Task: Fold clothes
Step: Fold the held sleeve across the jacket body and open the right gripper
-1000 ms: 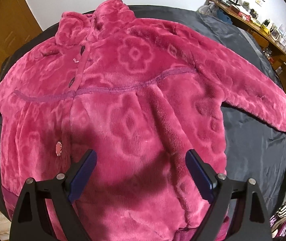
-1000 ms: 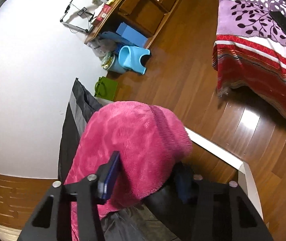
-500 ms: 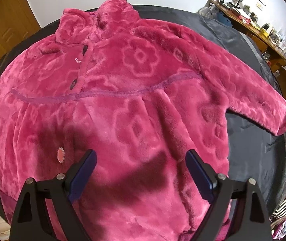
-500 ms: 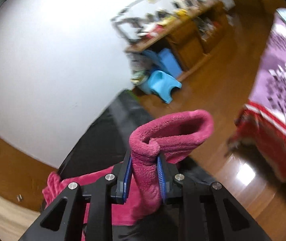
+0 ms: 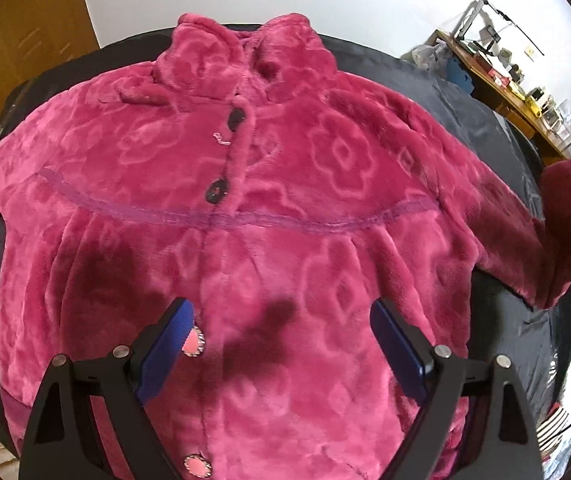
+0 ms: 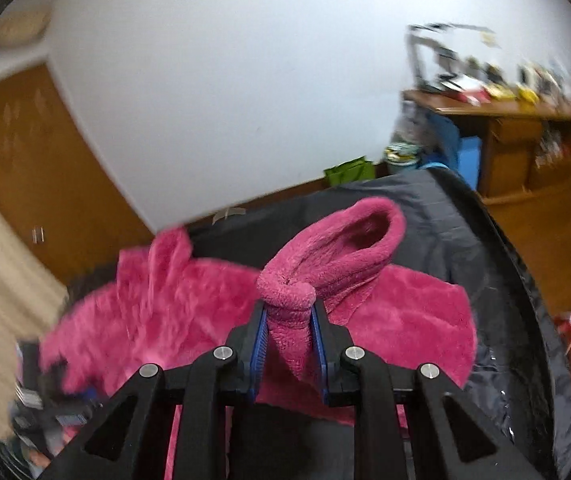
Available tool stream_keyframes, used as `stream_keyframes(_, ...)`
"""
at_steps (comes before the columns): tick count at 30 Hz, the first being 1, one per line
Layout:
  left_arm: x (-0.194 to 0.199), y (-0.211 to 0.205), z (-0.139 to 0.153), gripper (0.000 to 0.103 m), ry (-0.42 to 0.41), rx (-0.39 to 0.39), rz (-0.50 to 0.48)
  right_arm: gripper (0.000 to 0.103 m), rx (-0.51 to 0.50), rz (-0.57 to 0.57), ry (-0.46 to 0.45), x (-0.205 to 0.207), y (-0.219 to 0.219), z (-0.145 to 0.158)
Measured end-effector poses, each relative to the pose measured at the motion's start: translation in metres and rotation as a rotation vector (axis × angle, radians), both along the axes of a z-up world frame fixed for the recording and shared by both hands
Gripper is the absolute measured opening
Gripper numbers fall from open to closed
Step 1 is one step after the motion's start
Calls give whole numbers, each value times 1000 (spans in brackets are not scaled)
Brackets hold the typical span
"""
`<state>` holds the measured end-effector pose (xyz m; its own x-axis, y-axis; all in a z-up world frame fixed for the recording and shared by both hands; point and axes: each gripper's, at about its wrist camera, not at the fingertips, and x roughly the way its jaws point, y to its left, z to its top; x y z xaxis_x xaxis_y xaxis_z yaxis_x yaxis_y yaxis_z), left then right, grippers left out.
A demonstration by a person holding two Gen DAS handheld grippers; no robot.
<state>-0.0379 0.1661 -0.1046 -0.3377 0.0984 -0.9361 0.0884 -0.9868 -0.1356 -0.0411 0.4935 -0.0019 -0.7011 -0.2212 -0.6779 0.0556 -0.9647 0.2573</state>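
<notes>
Under everything, a dark cover (image 5: 437, 92), spread flat to give a smooth place for folding. On it, below and ahead of the left fingers, a big fluffy pink coat (image 5: 269, 208), laid open and face up, buttons (image 5: 216, 192) in a row down the middle, collar at the far end. Probably laid out flat like this so the arms can go across the front first. Far off to the right of the left fingers, one sleeve (image 5: 565, 220) up in the air with its end standing tall, likely on its way over the body of the coat.

Left gripper (image 5: 281, 344) above the bottom part of the coat, blue pads (image 5: 165, 352) spread wide apart. Nothing between them, nothing touched, just a dark shadow on the fluff below. Maybe waiting to hold the coat down or take the other side.

Right gripper (image 6: 287, 344) pressed nearly together, pinching the sleeve cuff (image 6: 289, 320). A fat bunch of pink fluff squeezed between the two blue pads, the open end of the sleeve poking out past the tips. A tight pinch, likely to stop the soft cloth slipping out.
</notes>
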Motion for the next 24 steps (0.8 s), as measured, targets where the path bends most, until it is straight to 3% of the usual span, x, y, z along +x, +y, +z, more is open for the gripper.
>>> stream_keyframes(4, 0, -8, -3, 92, -10, 7, -5, 22, 185, 108, -2, 6, -54, -21)
stream_keyframes(7, 0, -12, -6, 92, -21, 15, -9, 23, 243, 141, -47, 7, -72, -44)
stream_keyframes(14, 4, -2, -11, 92, -50, 76, -37, 30, 212, 192, -212, 17, -89, -90)
stream_keyframes(15, 3, 1, -12, 92, -54, 92, -44, 35, 205, 193, -226, 21, -89, -94)
stream_keyframes(16, 2, 5, -12, 92, -58, 108, -51, 51, 193, 195, -236, 25, -90, -96)
stream_keyframes(18, 0, 12, -13, 92, -67, 141, -61, 68, 181, 206, -232, 36, -90, -96)
stream_keyframes(24, -10, 47, -11, 92, -60, 201, -116, 69, 148, 205, -232, 65, -74, -93)
